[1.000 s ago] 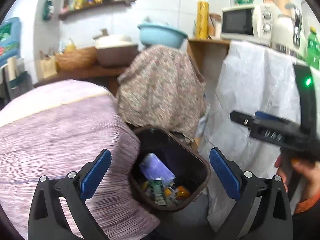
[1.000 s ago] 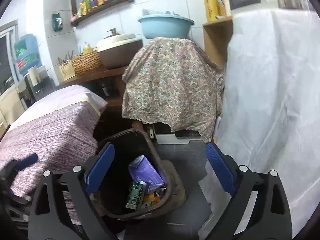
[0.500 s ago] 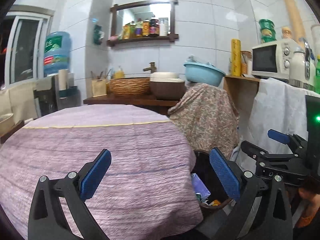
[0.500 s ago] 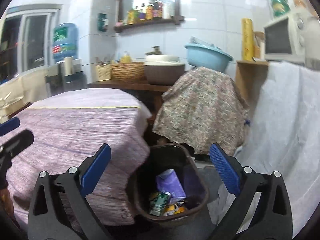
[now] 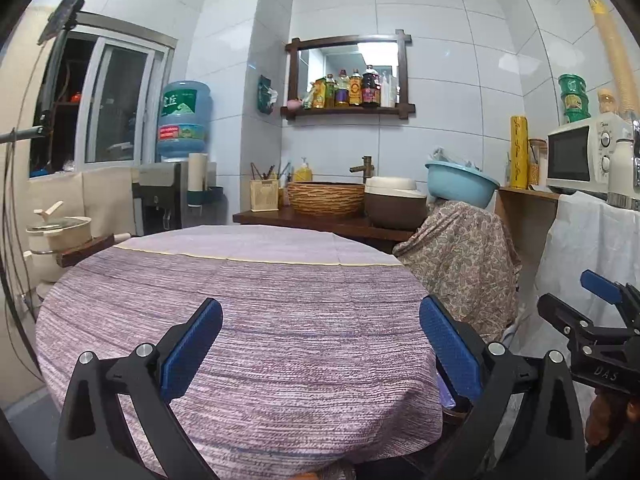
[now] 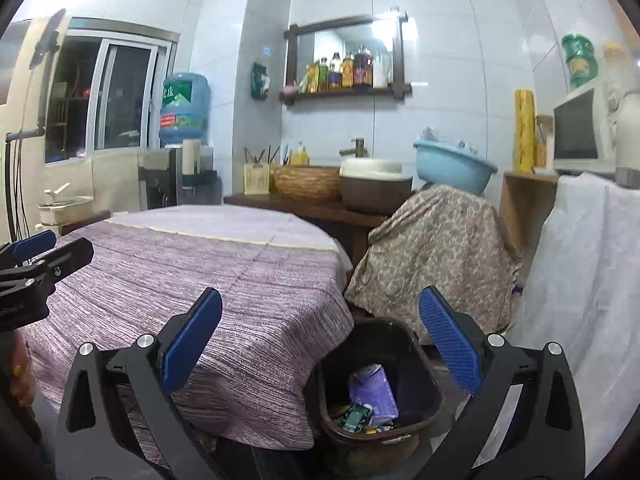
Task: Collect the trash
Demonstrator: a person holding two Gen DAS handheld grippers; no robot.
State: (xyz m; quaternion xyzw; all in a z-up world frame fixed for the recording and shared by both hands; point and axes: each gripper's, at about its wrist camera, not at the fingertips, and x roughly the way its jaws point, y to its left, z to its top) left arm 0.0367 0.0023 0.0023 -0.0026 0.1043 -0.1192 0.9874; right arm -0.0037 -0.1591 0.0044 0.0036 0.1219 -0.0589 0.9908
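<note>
1. The round worktop (image 5: 248, 320), covered in a purple striped cloth, has nothing lying on it.
2. The brown bin (image 6: 376, 384) sits on the floor against the worktop's right edge, beside a floral-draped stand (image 6: 436, 248).
3. The left gripper (image 5: 320, 344) and right gripper (image 6: 320, 340) both have their jaws spread wide, gripping nothing.
4. The trash, a purple carton (image 6: 370, 394) and a green packet (image 6: 354, 416), lies inside the bin.

both wrist cams are looking forward between their own blue pads, tilted slightly down. left one is sitting right over the purple-clothed counter (image 5: 256, 320), right one is hanging off its edge above the trash bin (image 6: 376, 380). both are sharing the counter, mirror shelf (image 5: 348, 110) and sink wall.
</note>
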